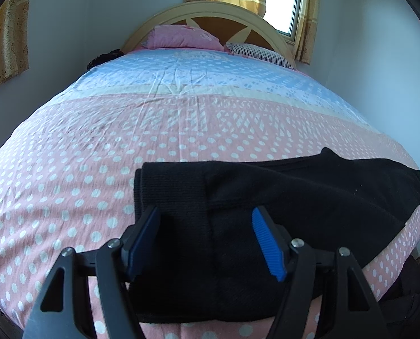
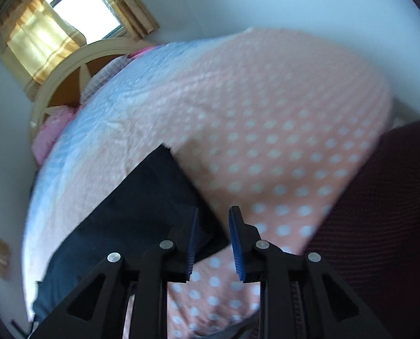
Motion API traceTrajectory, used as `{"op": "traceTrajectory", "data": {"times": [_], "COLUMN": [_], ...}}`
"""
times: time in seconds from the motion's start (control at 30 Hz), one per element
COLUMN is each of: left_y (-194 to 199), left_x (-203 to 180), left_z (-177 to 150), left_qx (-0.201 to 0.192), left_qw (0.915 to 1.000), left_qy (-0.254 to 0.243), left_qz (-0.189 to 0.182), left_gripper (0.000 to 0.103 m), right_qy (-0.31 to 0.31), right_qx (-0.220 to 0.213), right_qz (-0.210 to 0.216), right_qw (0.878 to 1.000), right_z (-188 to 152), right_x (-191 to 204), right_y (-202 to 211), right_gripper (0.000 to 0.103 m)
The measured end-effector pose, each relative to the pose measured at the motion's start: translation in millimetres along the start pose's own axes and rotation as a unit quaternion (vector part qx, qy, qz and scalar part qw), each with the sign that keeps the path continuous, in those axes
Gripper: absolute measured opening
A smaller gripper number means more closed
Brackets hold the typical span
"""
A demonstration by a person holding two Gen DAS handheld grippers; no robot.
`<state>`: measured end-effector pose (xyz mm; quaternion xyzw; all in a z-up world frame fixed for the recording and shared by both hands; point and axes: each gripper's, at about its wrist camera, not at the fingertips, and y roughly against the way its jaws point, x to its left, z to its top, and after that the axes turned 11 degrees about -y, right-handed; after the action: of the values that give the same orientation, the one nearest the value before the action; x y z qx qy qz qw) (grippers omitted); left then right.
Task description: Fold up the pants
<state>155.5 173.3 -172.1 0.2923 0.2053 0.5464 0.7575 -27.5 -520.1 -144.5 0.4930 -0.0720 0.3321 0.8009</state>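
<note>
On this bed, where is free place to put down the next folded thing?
The sheet lies bare between the black pants and the pillows at the headboard, also left of the pants. The near right edge is crowded: the pants lie there, with the left gripper open over them.

Place: home bedroom | Evidence: bed [image 1: 181, 130] with polka-dot sheet, arched headboard [image 1: 210, 14], pink pillow [image 1: 181, 38], striped pillow [image 1: 260, 52], curtained window [image 1: 283, 2], plain walls
</note>
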Motion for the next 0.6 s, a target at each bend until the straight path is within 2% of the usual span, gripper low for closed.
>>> {"op": "traceTrajectory", "data": {"times": [0.1, 0.2, 0.3, 0.33, 0.4, 0.43, 0.53, 0.6], "left_y": [-1, -1, 7, 11, 20, 23, 26, 22], "left_x": [2, -1, -6, -10, -17, -21, -28, -29], "left_z": [-1, -1, 5, 8, 15, 18, 23, 22], "left_qx": [-0.001, 0.001, -0.006, -0.013, -0.025, -0.03, -0.032, -0.027], "left_qw": [1.0, 1.0, 0.9998, 0.9996, 0.9992, 0.9991, 0.9989, 0.999], "left_qy": [0.001, -0.005, -0.014, -0.02, -0.029, -0.031, -0.033, -0.033], "left_qz": [0.002, 0.007, 0.014, 0.015, 0.011, 0.006, -0.01, -0.013], "left_gripper": [0.071, 0.071, 0.071, 0.071, 0.071, 0.071, 0.071, 0.071], "right_qy": [0.049, 0.167, 0.341, 0.403, 0.474, 0.496, 0.541, 0.559], "right_qx": [-0.007, 0.021, 0.033, 0.028, 0.011, 0.007, 0.001, -0.009], "right_qz": [0.022, 0.057, 0.051, 0.038, 0.023, 0.018, 0.006, -0.007], "right_qw": [0.999, 0.984, 0.938, 0.914, 0.88, 0.868, 0.841, 0.829], "right_z": [-12, -46, -104, -127, -158, -168, -189, -197], "right_x": [20, 69, 119, 134, 147, 151, 156, 159], "right_y": [15, 17, 13, 11, 8, 6, -2, -9], "right_gripper": [0.024, 0.024, 0.024, 0.024, 0.024, 0.024, 0.024, 0.024]}}
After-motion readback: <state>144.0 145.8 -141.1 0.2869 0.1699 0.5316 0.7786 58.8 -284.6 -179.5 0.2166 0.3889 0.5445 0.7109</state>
